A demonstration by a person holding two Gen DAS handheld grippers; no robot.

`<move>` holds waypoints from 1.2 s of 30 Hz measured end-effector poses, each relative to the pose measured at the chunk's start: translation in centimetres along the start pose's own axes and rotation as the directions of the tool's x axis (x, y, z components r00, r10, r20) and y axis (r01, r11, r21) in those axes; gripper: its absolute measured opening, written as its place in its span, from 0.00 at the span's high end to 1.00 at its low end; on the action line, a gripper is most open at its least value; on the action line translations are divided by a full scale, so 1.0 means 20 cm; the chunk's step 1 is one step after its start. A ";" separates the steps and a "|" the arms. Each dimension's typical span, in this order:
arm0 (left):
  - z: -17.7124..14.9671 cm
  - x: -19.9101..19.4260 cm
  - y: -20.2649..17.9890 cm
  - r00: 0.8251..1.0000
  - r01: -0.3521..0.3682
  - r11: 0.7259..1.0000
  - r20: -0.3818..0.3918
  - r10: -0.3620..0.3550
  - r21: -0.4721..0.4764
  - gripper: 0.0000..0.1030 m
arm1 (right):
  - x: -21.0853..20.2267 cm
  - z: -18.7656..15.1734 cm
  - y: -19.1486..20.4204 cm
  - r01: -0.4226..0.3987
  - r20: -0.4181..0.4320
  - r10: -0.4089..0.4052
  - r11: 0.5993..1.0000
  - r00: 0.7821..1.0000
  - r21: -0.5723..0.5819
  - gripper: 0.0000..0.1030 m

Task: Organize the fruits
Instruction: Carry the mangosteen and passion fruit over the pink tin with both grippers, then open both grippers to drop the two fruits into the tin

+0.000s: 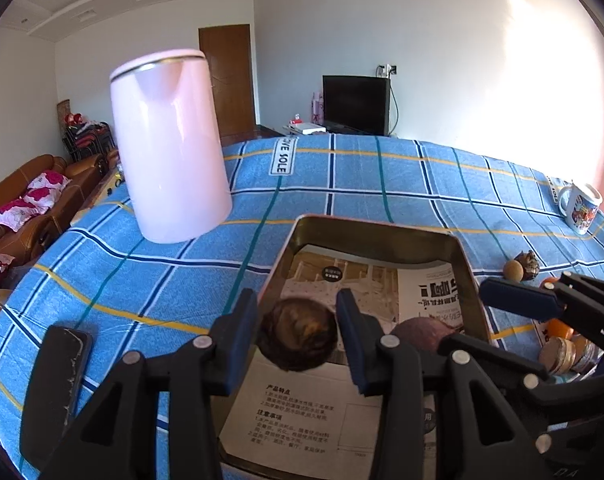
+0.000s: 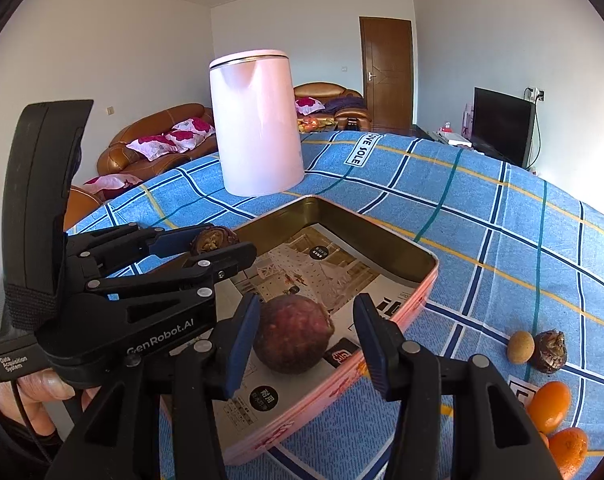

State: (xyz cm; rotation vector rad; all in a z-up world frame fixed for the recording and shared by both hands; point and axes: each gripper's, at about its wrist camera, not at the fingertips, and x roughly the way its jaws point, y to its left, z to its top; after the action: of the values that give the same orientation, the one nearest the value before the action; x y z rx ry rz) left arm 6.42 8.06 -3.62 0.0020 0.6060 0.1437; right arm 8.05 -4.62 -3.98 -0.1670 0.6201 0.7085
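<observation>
Left gripper (image 1: pixel 298 328) clamped on dark fruit (image 1: pixel 300 334) over tin (image 1: pixel 467 264), near its left rim. Right gripper (image 2: pixel 306 338) spread wide, untouching, around purple fruit (image 2: pixel 292 334) on tin's paper. Kettle (image 2: pixel 258 124) beyond tin; oranges (image 2: pixel 549 406), small fruits (image 2: pixel 521 346) on cloth (image 2: pixel 481 240) right.

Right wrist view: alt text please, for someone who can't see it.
The right gripper is open around a dark red round fruit lying in a paper-lined pink tin on a blue plaid tablecloth. The left gripper holds a brown fruit over the tin; oranges lie outside.
</observation>
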 end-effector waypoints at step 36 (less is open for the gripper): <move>-0.06 -0.20 -0.66 0.958 0.288 0.949 -0.030 -0.287 0.126 0.18 | -0.70 -0.58 -0.56 0.353 -0.032 -0.358 0.898 0.933 0.261 0.45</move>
State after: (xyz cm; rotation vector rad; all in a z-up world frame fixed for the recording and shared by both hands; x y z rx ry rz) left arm 4.34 -5.62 -2.96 0.0381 0.6198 -0.1793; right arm 1.62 -24.80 -5.87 -0.0257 0.6401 0.2680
